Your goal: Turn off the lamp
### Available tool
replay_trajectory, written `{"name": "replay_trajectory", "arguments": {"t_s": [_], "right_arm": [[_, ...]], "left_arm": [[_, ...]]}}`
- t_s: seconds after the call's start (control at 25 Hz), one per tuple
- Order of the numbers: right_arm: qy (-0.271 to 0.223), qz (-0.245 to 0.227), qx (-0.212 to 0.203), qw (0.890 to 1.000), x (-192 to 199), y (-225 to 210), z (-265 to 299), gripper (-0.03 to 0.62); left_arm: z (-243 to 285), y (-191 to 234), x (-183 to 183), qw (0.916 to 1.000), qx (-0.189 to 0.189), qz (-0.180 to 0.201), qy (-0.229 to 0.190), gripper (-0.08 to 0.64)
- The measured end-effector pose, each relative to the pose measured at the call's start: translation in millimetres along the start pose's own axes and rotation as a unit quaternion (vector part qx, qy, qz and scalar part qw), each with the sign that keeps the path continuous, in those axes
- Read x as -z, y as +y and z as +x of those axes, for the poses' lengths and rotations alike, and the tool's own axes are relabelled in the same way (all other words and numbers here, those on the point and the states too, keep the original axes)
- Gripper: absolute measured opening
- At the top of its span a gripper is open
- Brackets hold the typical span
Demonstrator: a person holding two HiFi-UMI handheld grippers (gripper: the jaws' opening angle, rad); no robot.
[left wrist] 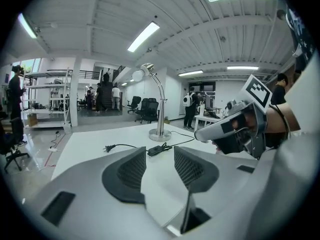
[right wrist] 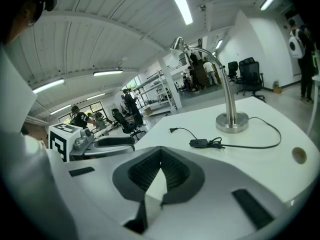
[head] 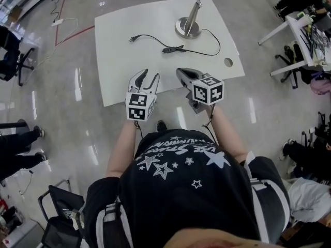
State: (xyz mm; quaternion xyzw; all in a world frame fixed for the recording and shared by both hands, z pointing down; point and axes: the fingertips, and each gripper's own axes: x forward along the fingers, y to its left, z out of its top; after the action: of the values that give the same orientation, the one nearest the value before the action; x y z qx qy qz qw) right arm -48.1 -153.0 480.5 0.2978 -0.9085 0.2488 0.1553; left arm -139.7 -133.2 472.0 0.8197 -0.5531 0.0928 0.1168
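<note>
Lamp (head: 188, 25) standing at the worktop's (head: 119, 61) far side, its cord switch (head: 172, 49) lying nearer the person. Both claws hovering over the near edge, short of the switch: left claw (head: 148, 77) gaping, empty; right claw (head: 182, 72) pinched together, empty (likely readying to press).

White table (head: 129, 71) bears lamp (head: 187, 27), black cord (head: 150, 36), inline switch (head: 173, 49).

The lamp (head: 189, 24) is silver, its cord (head: 154, 36) black, the desk (head: 120, 68) white. The left gripper (head: 149, 75) and right gripper (head: 179, 70) are pale grey, with black-on-white marker cubes (head: 208, 91). The shirt (head: 181, 190) is black with white stars.
</note>
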Motion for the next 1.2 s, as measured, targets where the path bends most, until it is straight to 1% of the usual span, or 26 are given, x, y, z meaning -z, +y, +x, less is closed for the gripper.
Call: {"name": "replay_trajectory", "arguments": {"t_s": [0.24,0.36,0.48,0.64,0.76,0.8,0.92,1.0,1.08,1.2], "right_arm": [[-0.027,0.013,-0.005,1.000,-1.5,-6.5,-31.7,0.005],[-0.036,0.013,-0.016,0.999,2.3,-5.7,-49.2,0.005],[-0.032,0.004,-0.027,0.999,8.7,-3.2,-67.4,0.006],[-0.032,-0.004,-0.023,0.999,16.3,-7.3,-93.0,0.006],[-0.035,-0.006,-0.026,0.999,22.8,-8.3,-112.0,0.005],[-0.035,-0.007,-0.028,0.999,25.9,-7.4,-118.1,0.006],[-0.034,-0.010,-0.035,0.999,35.1,-2.8,-136.1,0.005],[-0.033,-0.012,-0.039,0.999,41.2,0.0,-147.3,0.005],[-0.033,-0.016,-0.045,0.998,46.1,3.2,-156.0,0.005],[-0.032,-0.029,-0.056,0.998,51.0,11.2,-166.5,0.006]], "left_arm": [[-9.9,-27.4,-9.5,0.9998,-0.007,-0.012,-0.017,0.167],[-16.2,-42.4,-11.6,0.9996,-0.014,-0.012,-0.022,0.167],[-23.1,-62.5,-11.8,0.9996,-0.014,-0.010,-0.022,0.167],[-32.1,-93.0,-12.7,0.9997,-0.006,-0.008,-0.022,0.166],[-38.7,-113.5,-11.9,0.9996,-0.005,-0.016,-0.024,0.163],[-41.9,-119.6,-10.9,0.9995,-0.008,-0.020,-0.024,0.156],[-53.2,-136.6,-6.7,0.9992,-0.020,-0.027,-0.022,0.077],[-60.6,-148.3,-3.3,0.9991,-0.025,-0.028,-0.018,0.038],[-67.8,-157.8,-0.4,0.9991,-0.029,-0.027,-0.016,0.015],[-79.7,-167.7,0.0,0.9987,-0.037,-0.029,-0.020,0.011]]}}
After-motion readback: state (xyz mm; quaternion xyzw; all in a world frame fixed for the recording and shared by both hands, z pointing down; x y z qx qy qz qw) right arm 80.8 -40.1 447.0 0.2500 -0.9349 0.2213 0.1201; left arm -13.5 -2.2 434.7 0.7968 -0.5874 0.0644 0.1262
